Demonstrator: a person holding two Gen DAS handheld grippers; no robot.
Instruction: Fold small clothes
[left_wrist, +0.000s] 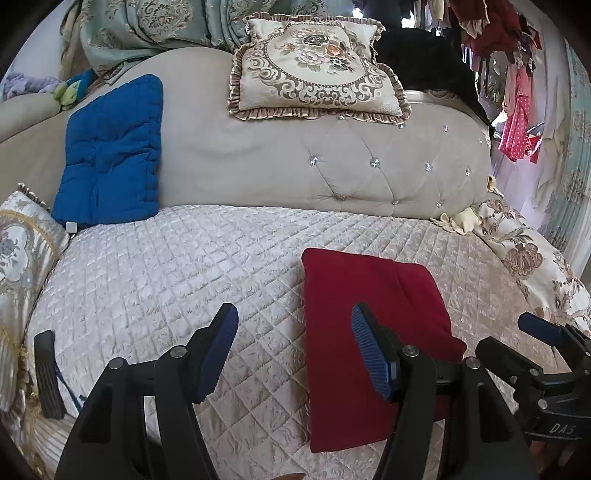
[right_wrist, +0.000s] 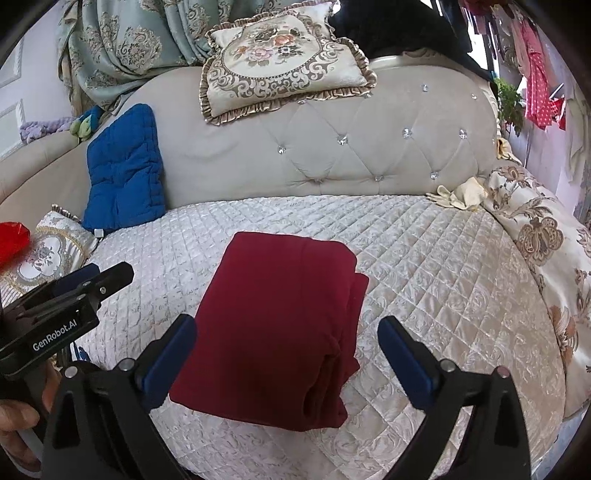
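Right wrist view: dark red garment (right_wrist: 273, 317) lies folded into a neat rectangle on the quilted white bed cover (right_wrist: 424, 258), layered edges stacked along its right side, top face smooth. Right gripper (right_wrist: 286, 354) has its jaws spread wide either side of the garment's near end, pads clear of the cloth, nothing held. Left gripper (left_wrist: 295, 350) sits beside the garment's left edge, jaws open and empty over the cover.

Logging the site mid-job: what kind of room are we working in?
Most likely a bedroom at home: a quilted bedspread, a tufted headboard with a ruffled floral cushion on top, and clothes hanging at the right.
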